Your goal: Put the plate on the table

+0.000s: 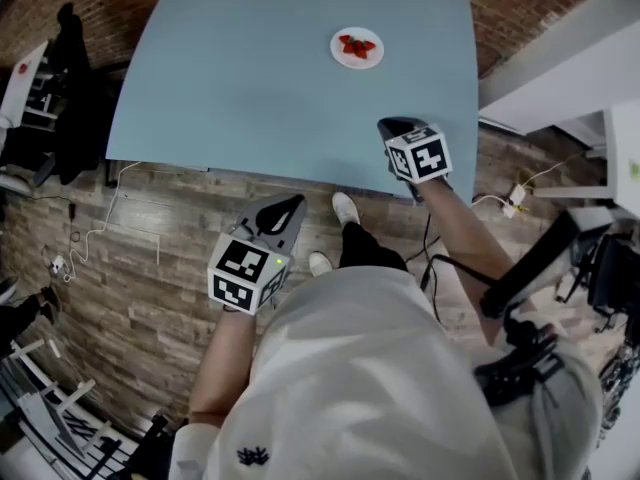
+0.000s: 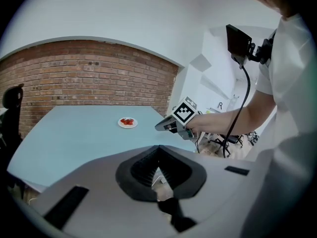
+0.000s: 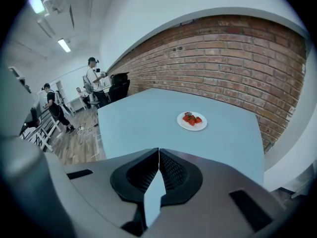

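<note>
In the head view, the white plate (image 1: 344, 60) carrying red strawberries (image 1: 357, 45) is sitting on the far part of the pale blue surface (image 1: 250, 78), well apart from both tools. The left gripper (image 1: 285, 208) is hovering over the wooden floor (image 1: 150, 268), while the right gripper (image 1: 398, 126) is hanging above the surface's near right corner. In the left gripper view, the jaws are pressing together on nothing. In the right gripper view, the jaws are likewise meeting, empty, and pointing toward the plate.

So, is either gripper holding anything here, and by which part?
Nothing is held. The left gripper and right gripper both have jaws together and empty; the plate of strawberries sits untouched on the table.
</note>
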